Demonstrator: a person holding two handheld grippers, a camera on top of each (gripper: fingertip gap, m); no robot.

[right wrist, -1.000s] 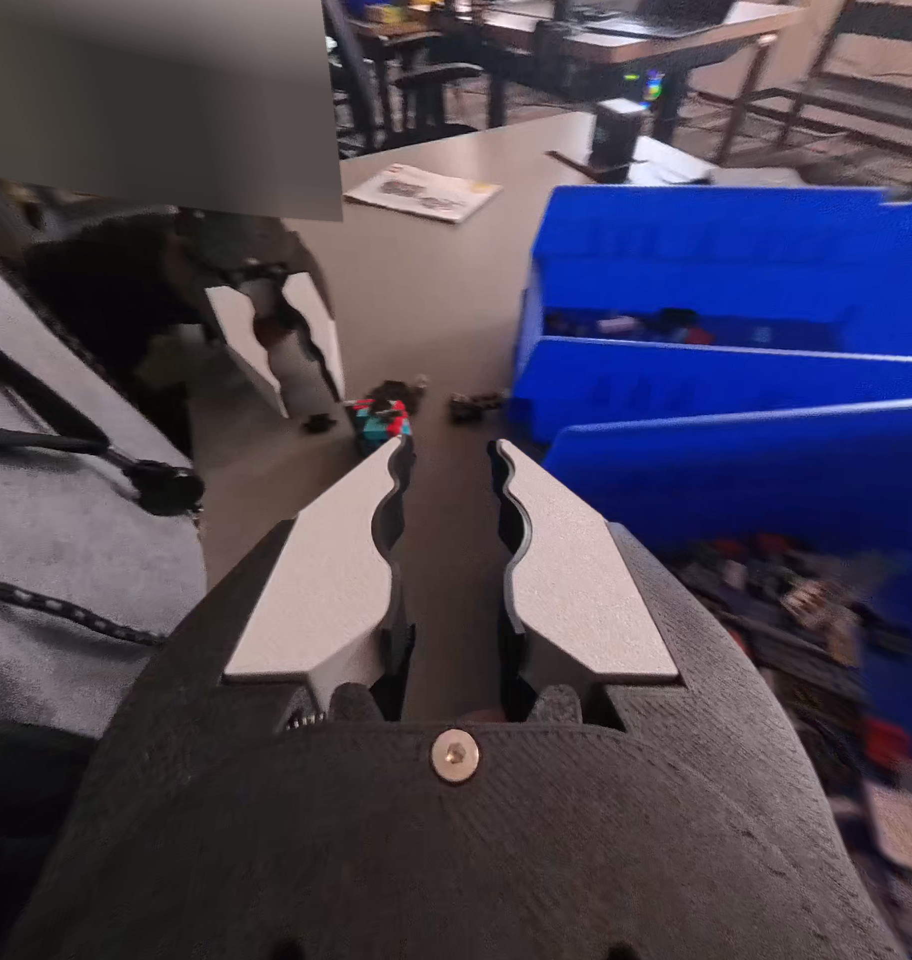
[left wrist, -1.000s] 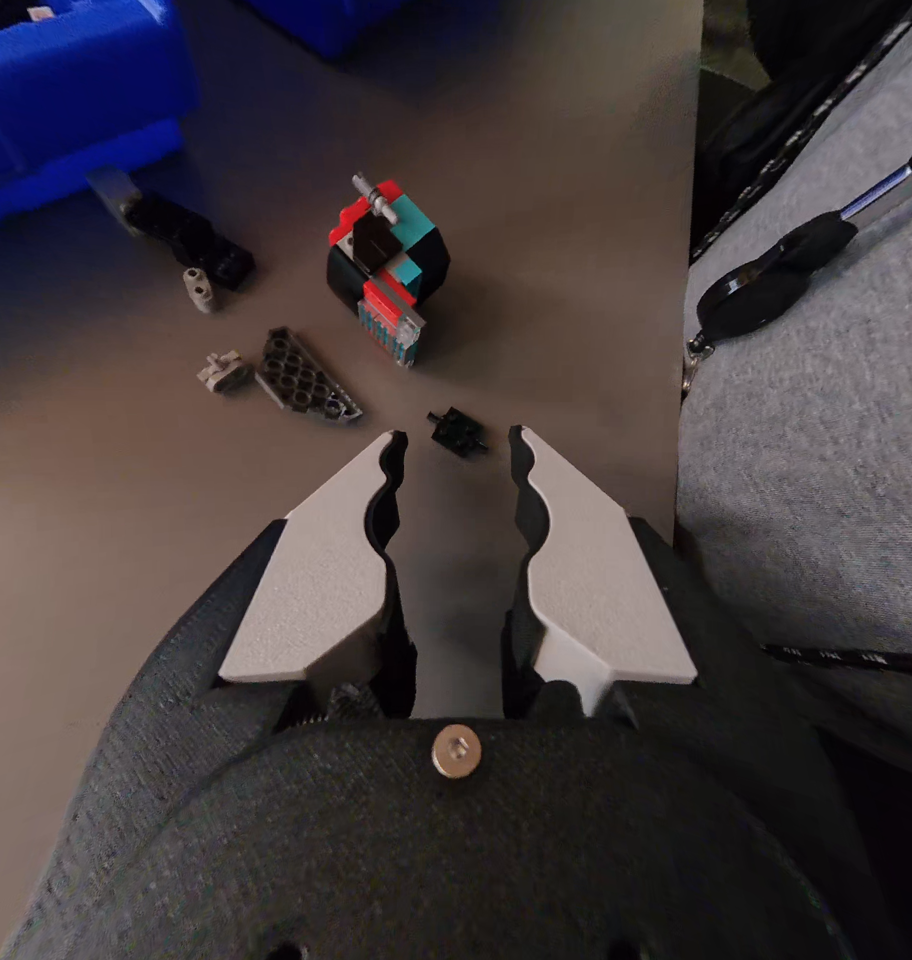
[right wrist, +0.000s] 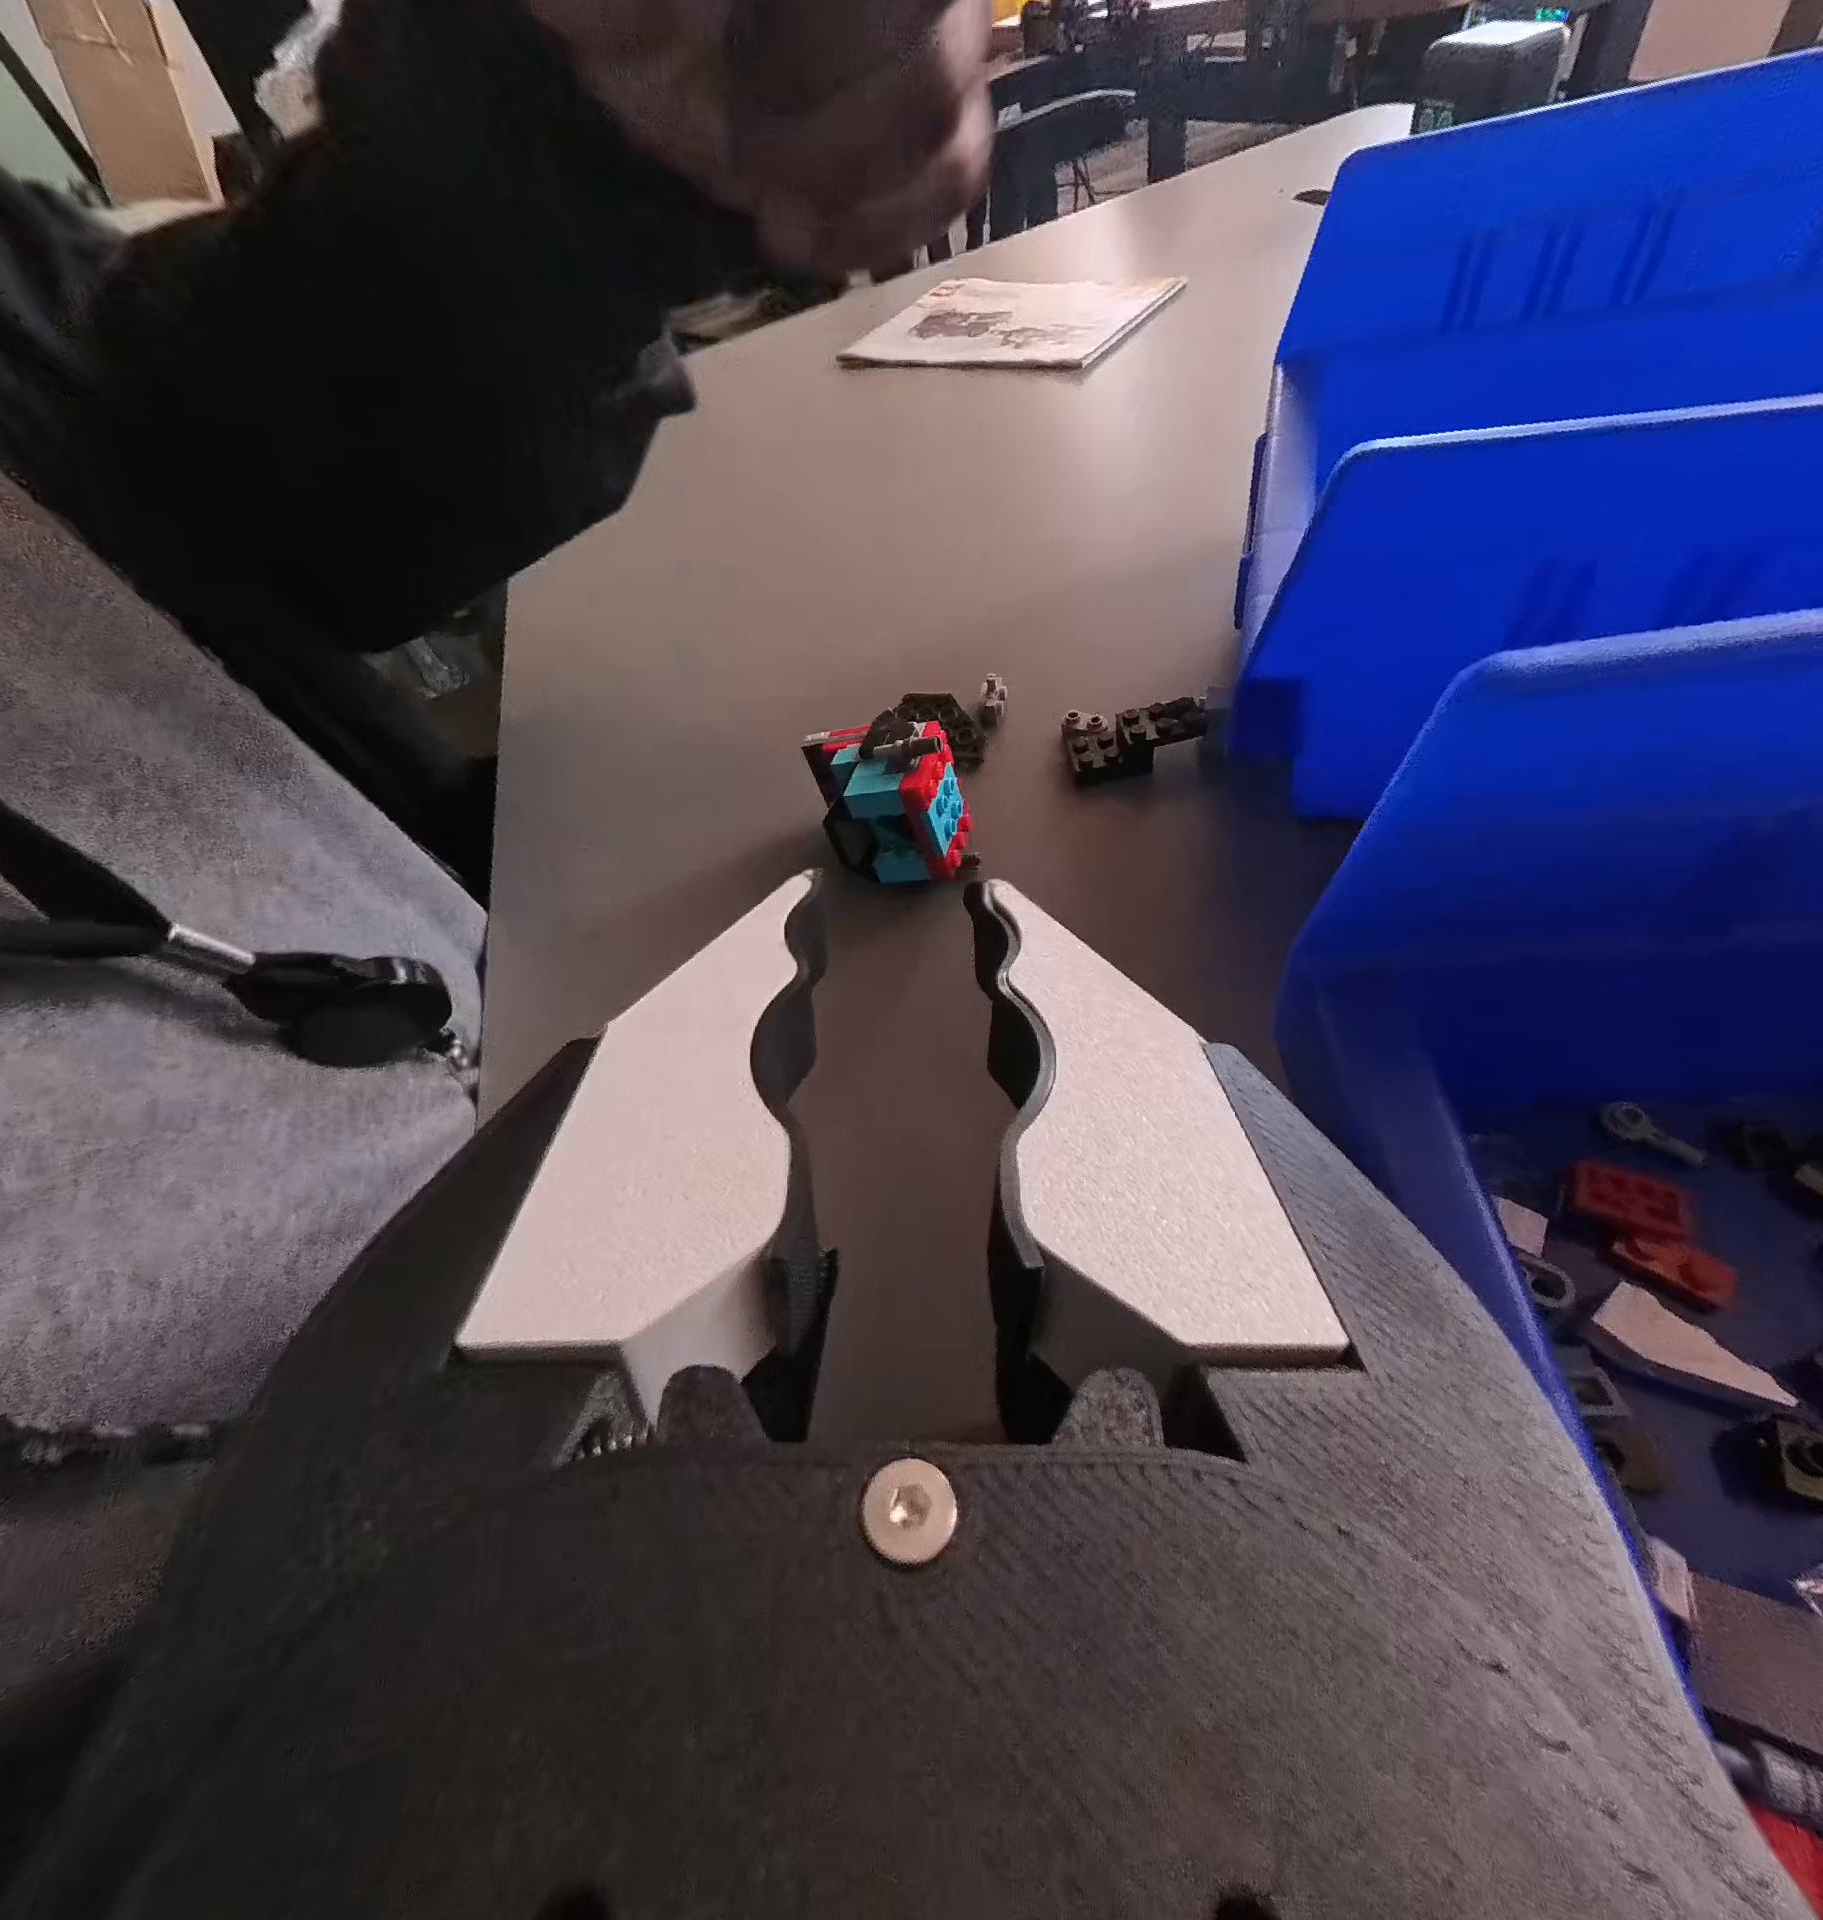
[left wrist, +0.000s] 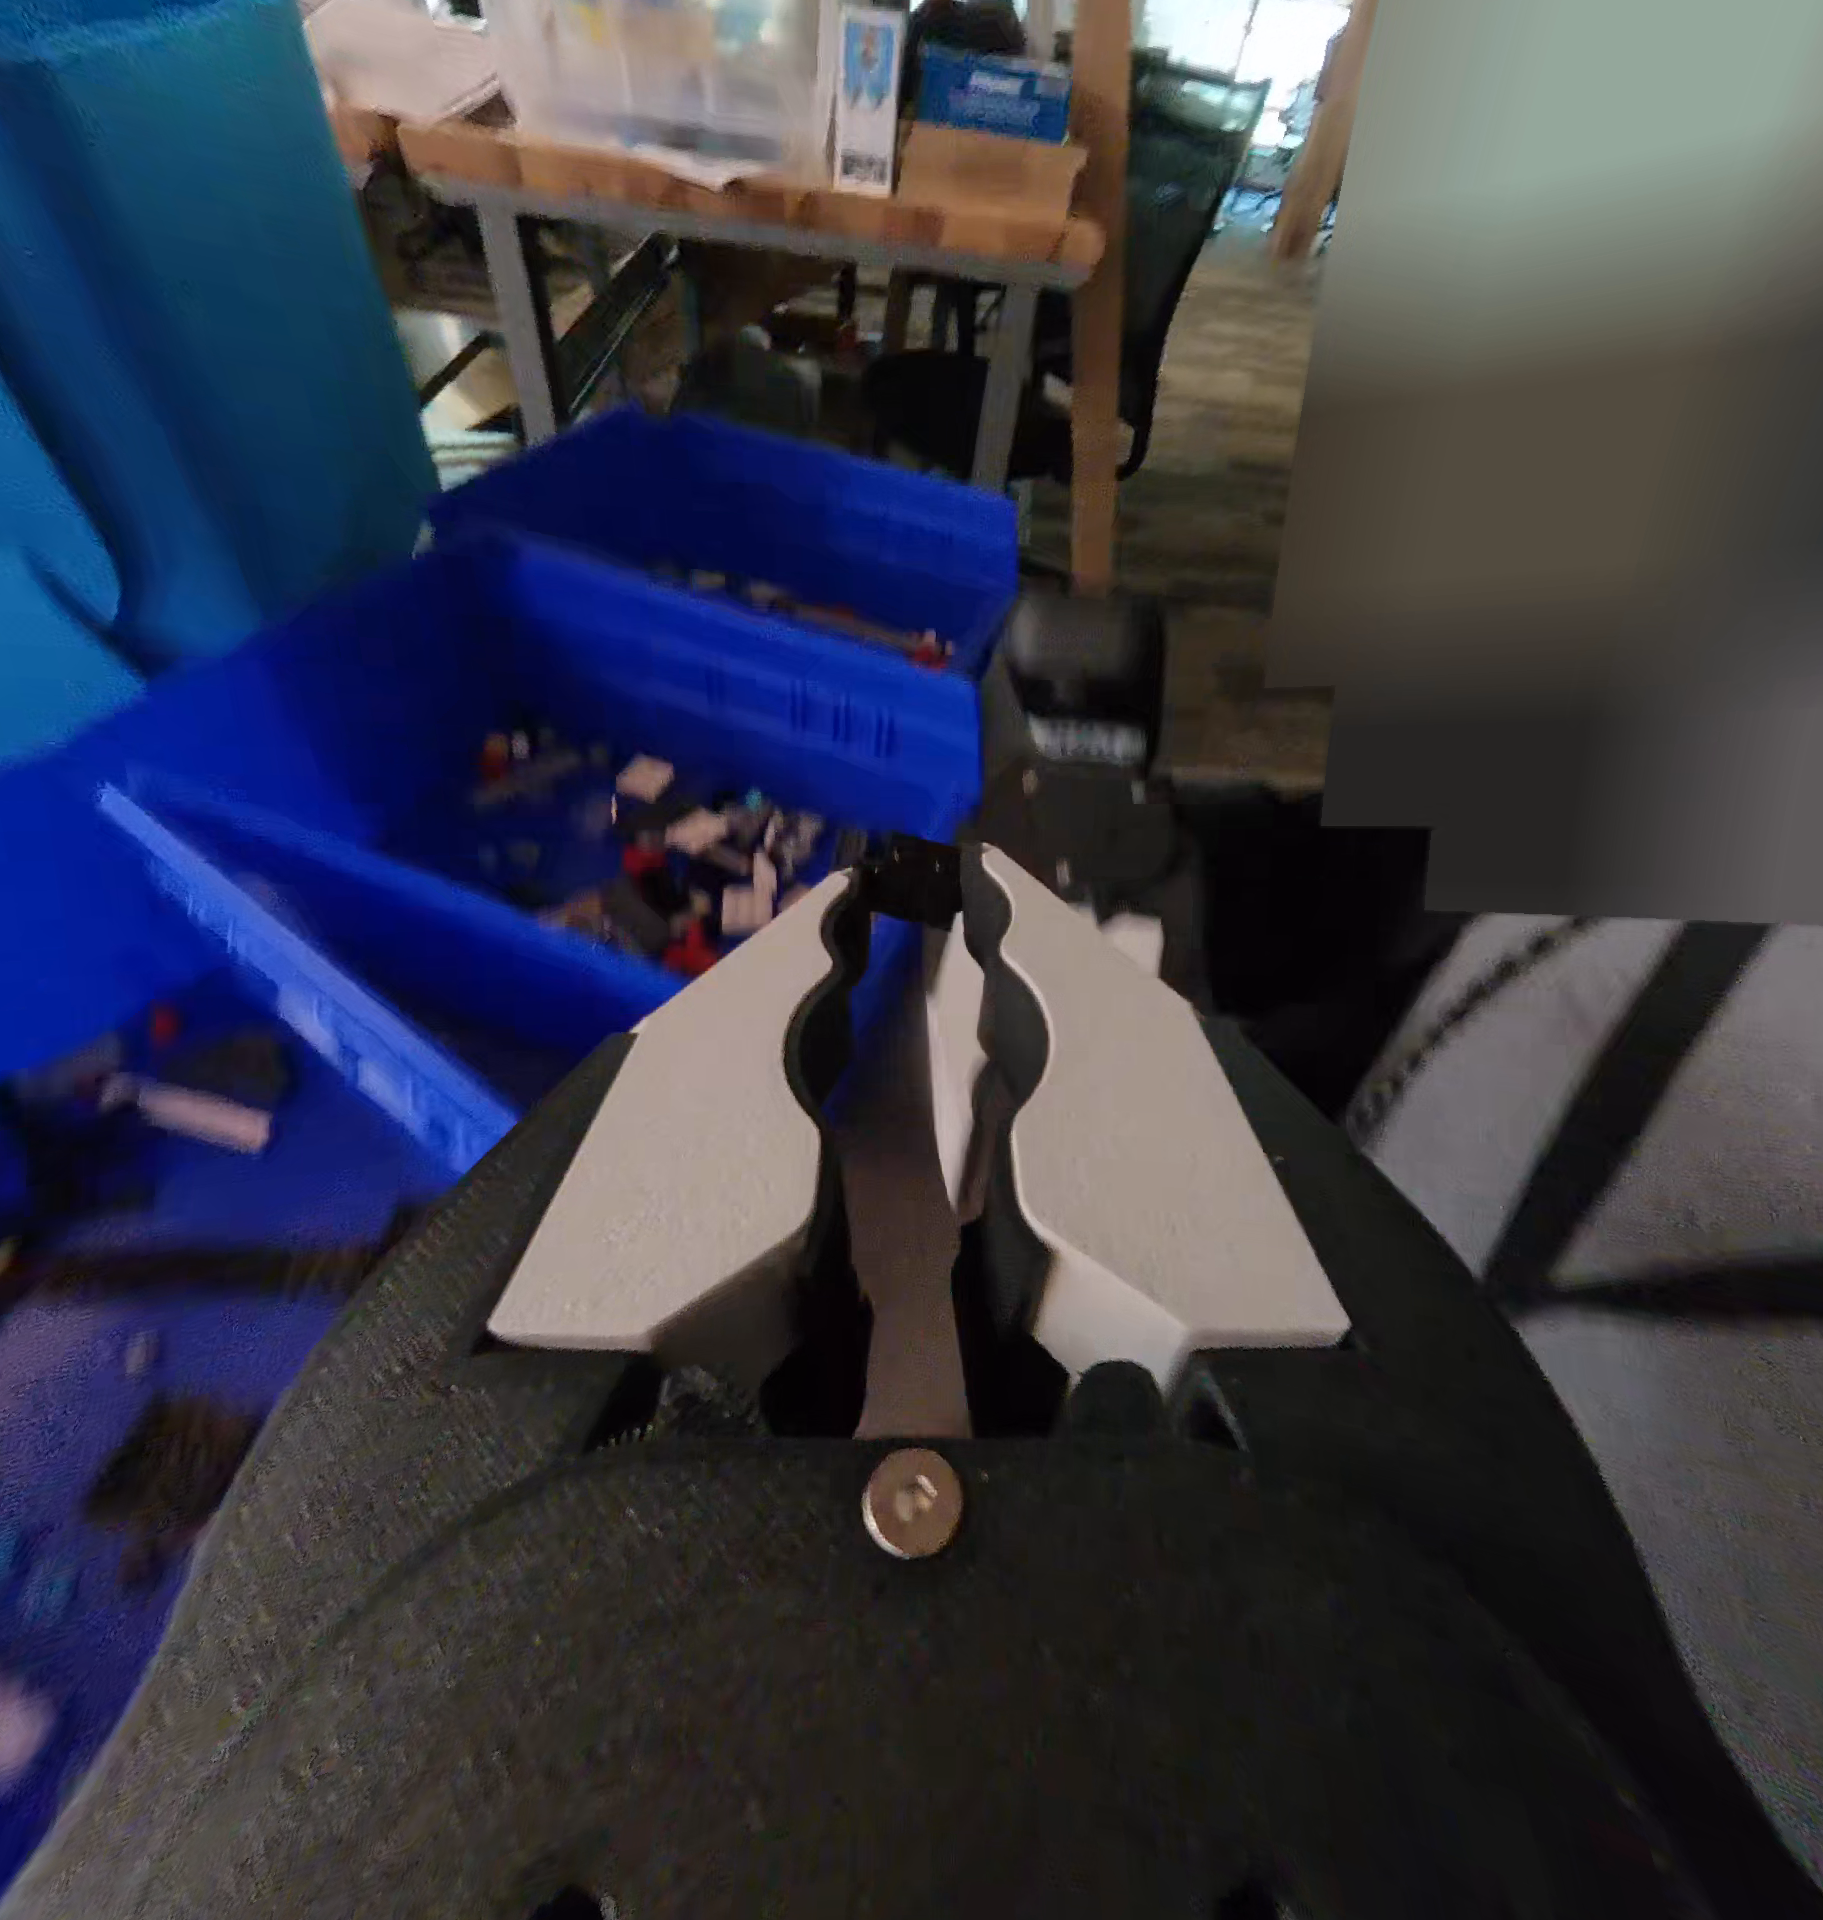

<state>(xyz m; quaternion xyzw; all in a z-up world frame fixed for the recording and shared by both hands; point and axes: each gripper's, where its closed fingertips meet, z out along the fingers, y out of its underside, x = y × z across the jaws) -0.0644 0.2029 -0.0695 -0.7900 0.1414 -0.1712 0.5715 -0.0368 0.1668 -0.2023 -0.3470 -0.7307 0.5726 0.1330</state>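
The left gripper [left wrist: 912, 883] has its jaws clamped on a small black brick [left wrist: 907, 881], while the right gripper [right wrist: 891, 894], jaws apart, hovers near a red-and-teal brick model [right wrist: 902, 805] on the bench [right wrist: 886, 540].

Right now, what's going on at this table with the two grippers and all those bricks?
A person works two handheld grippers. The left gripper is raised, its tips pinching a small black piece with blue bins of loose bricks beyond. The right gripper is open and empty, low over the grey table, just short of a red, teal and black brick block. More dark pieces lie near the bins.
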